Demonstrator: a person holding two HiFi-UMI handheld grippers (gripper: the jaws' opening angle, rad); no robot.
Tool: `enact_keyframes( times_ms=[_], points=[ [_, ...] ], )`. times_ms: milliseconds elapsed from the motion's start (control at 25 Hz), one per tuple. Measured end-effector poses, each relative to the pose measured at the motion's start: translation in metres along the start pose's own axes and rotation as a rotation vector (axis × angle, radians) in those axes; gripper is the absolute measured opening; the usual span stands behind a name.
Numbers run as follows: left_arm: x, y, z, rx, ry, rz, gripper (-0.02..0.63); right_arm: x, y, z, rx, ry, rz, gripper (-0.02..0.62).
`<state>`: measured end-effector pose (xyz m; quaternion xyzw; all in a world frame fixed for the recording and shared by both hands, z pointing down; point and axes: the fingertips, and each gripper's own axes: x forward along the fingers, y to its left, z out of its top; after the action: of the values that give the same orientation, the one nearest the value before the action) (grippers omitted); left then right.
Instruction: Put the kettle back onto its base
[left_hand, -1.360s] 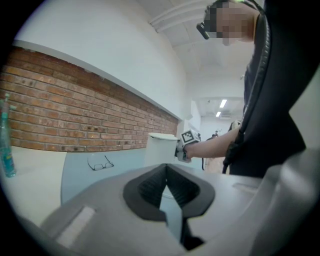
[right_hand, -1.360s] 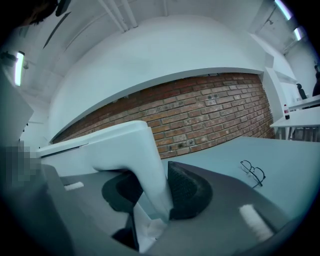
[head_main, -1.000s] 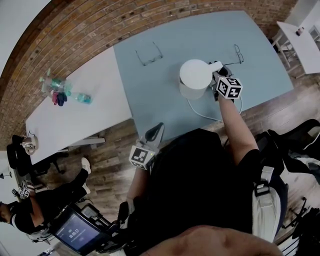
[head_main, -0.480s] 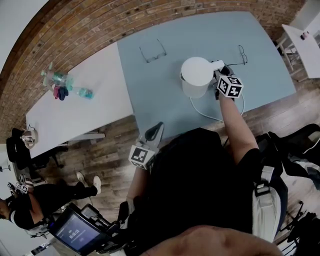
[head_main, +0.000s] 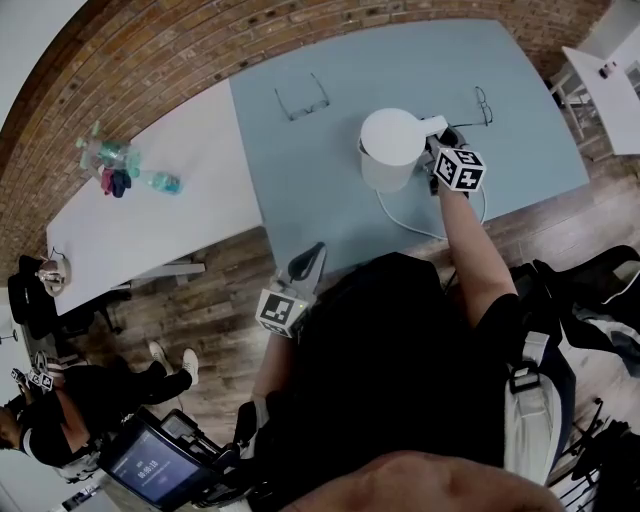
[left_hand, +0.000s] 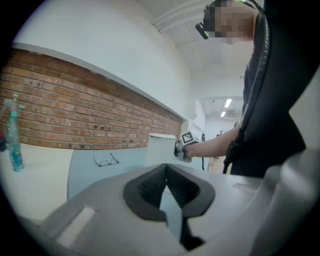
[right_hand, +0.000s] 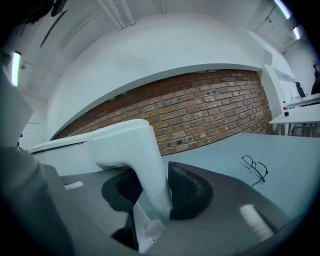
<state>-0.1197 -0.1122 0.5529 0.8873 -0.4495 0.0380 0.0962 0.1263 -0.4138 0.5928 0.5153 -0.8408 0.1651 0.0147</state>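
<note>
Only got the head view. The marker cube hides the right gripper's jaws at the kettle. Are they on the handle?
Observer: Yes. In the right gripper view the white handle stands between the jaws of the right gripper, and the pads are pressed on it.
Operator: Left gripper carrying anything?
Observer: No. The left gripper has its jaws together with nothing between them.
Operator: Kettle straight?
Observer: From the side, in the left gripper view, the kettle stands upright. Its bottom is hidden behind the gripper's body, so I can't tell whether it is seated.
</note>
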Motion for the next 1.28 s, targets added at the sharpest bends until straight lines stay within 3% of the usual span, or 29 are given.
enact_keyframes(
  times_ms=[640, 920, 1280],
  points=[
    [-0.013, 0.000, -0.005, -0.009, -0.005, -0.008, 0.002, -0.001, -0.002, -0.007, -0.068, 0.032, -0.016, 0.117],
    [-0.020, 0.006, -0.008, -0.003, -0.005, 0.001, 0.002, -0.005, -0.005, -0.010, -0.057, 0.032, -0.031, 0.163],
    [-0.029, 0.014, -0.009, -0.005, -0.015, 0.011, 0.002, -0.030, -0.002, -0.007, -0.045, -0.010, -0.040, 0.164]
  ],
)
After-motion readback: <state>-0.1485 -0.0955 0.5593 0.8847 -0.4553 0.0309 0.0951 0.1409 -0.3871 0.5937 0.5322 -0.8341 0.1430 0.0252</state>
